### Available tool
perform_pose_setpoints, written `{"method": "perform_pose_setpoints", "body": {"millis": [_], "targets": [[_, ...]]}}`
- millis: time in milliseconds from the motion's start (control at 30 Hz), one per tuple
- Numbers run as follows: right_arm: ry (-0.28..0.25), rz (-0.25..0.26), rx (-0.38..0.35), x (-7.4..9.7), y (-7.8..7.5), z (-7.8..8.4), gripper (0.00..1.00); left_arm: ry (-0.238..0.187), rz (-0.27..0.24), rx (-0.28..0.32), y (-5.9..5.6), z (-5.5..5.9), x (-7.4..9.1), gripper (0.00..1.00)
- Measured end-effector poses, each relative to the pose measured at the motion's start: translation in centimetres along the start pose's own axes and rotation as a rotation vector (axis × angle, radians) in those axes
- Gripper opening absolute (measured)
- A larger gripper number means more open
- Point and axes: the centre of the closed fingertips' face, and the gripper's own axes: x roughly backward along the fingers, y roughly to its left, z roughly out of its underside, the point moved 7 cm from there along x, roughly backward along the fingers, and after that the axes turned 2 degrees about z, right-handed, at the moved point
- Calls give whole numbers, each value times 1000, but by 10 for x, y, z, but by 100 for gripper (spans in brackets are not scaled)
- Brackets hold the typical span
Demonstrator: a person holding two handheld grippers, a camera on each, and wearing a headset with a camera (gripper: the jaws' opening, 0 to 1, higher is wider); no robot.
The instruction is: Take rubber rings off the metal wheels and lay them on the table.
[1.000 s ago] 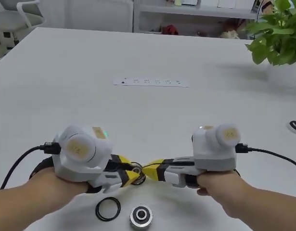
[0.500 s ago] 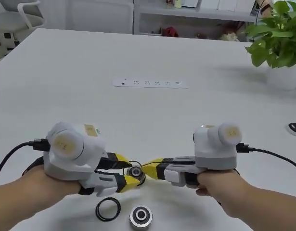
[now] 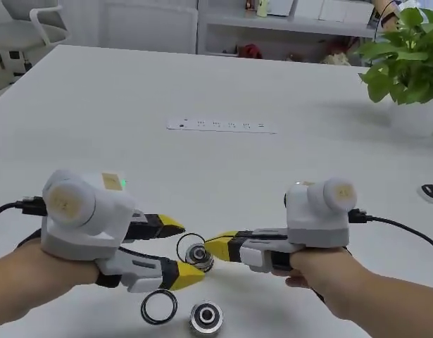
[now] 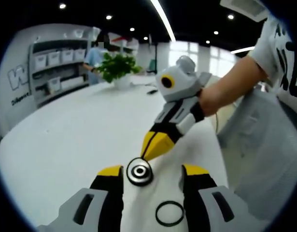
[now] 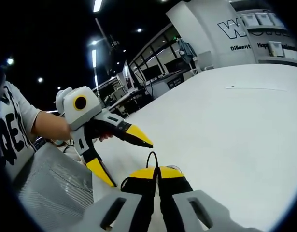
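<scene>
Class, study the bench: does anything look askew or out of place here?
Yes: the rubber ring on the wheel pinched by the right gripper sits skewed, looping clear of the rim on one side. Nothing else stands out.

Bright, even ceiling-strip light; soft shadows; fisheye edge warp.

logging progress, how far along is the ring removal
Done: one rubber ring lies on the table beside a bare wheel. In hand: right gripper pinches the second wheel, with its loose ring partly off; left gripper open beside it. Left: lay that ring down.
</scene>
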Motion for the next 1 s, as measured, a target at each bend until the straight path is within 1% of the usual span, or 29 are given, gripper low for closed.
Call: {"method": "perform_pose_setpoints", "body": {"millis": [200, 233, 433, 667, 1000], "targets": [[-6, -19, -4, 1, 7, -2, 0, -13, 5, 1, -5, -2, 11, 54], [-5, -22, -4, 1, 8, -2, 0, -14, 6, 0, -7, -3, 12, 54], [-3, -42, -8, 1, 15, -3, 0, -25, 9, 4, -13, -4, 21, 58], [3, -69, -17, -1, 22, -3, 0, -23, 9, 11, -18, 2, 30, 62], [44, -113, -19, -9, 32, 5, 0, -16, 0, 19, -22, 11, 46, 65]]}}
